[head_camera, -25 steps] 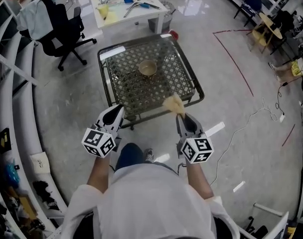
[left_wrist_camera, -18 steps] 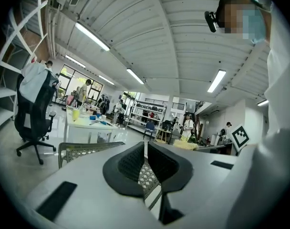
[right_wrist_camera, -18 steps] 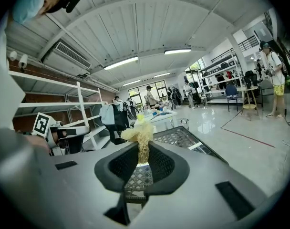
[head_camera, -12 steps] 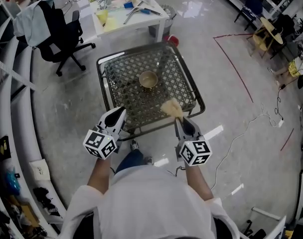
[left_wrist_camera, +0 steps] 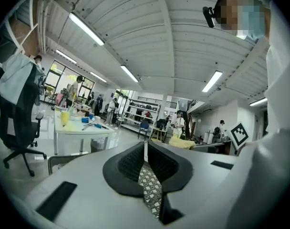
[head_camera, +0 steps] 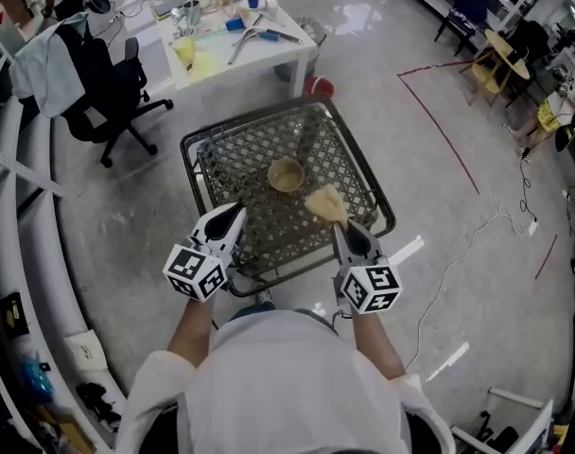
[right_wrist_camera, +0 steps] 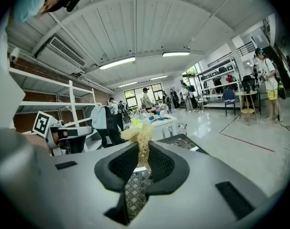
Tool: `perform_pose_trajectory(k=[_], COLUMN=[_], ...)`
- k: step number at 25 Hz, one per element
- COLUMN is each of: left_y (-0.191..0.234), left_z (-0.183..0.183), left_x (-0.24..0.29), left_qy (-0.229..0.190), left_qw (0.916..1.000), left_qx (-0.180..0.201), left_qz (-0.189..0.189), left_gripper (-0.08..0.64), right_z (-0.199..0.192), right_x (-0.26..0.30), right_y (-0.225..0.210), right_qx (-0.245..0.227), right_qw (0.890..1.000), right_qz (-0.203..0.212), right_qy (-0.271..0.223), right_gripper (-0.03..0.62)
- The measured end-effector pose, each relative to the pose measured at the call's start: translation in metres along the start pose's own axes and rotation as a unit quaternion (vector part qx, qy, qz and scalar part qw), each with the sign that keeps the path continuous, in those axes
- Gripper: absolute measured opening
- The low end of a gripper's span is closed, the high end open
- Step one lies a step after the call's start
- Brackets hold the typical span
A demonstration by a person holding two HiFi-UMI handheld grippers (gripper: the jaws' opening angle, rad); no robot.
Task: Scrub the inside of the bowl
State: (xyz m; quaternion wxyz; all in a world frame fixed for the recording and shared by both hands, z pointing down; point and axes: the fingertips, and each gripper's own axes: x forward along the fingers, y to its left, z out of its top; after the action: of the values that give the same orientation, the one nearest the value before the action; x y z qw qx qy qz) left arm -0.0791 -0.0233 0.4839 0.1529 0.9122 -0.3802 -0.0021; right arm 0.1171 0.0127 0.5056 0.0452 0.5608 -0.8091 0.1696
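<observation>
A tan bowl (head_camera: pixel 287 173) stands upright near the middle of a low glass table with a lattice under-shelf (head_camera: pixel 238 162). My right gripper (head_camera: pixel 341 225) is shut on a yellow mesh scrubber (head_camera: pixel 326 203), held over the table's near right part, short of the bowl. In the right gripper view the scrubber (right_wrist_camera: pixel 139 136) sticks up from between the closed jaws. My left gripper (head_camera: pixel 233 218) is shut and holds nothing, above the table's near left edge. In the left gripper view the jaws (left_wrist_camera: pixel 145 149) meet at their tips, and the bowl is out of sight.
A white desk (head_camera: pixel 235 36) cluttered with cups and tools stands beyond the table. A black office chair (head_camera: pixel 106 93) with a pale cloth over it is at the far left. A white cable (head_camera: pixel 462 244) lies on the floor at right. More chairs (head_camera: pixel 511 55) stand far right.
I have stepped closer to the table; it and the bowl sit nearer under both grippers. The grippers keep their pose, the scrubber still held in the right one.
</observation>
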Motion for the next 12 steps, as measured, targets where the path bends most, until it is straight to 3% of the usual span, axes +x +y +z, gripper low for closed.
perform_pose_trajectory(k=[12], left_y=[0.032], left_z=[-0.004], left_x=[0.038], left_qy=[0.026], left_qw=[0.9996], left_qx=[-0.005], left_qz=[-0.008], left_gripper=[0.044], right_z=[0.002], right_x=[0.037], right_y=[-0.015], right_qx=[0.011], right_qw=[1.000], right_qz=[-0.010], right_qy=[0.010], right_gripper=[0.069])
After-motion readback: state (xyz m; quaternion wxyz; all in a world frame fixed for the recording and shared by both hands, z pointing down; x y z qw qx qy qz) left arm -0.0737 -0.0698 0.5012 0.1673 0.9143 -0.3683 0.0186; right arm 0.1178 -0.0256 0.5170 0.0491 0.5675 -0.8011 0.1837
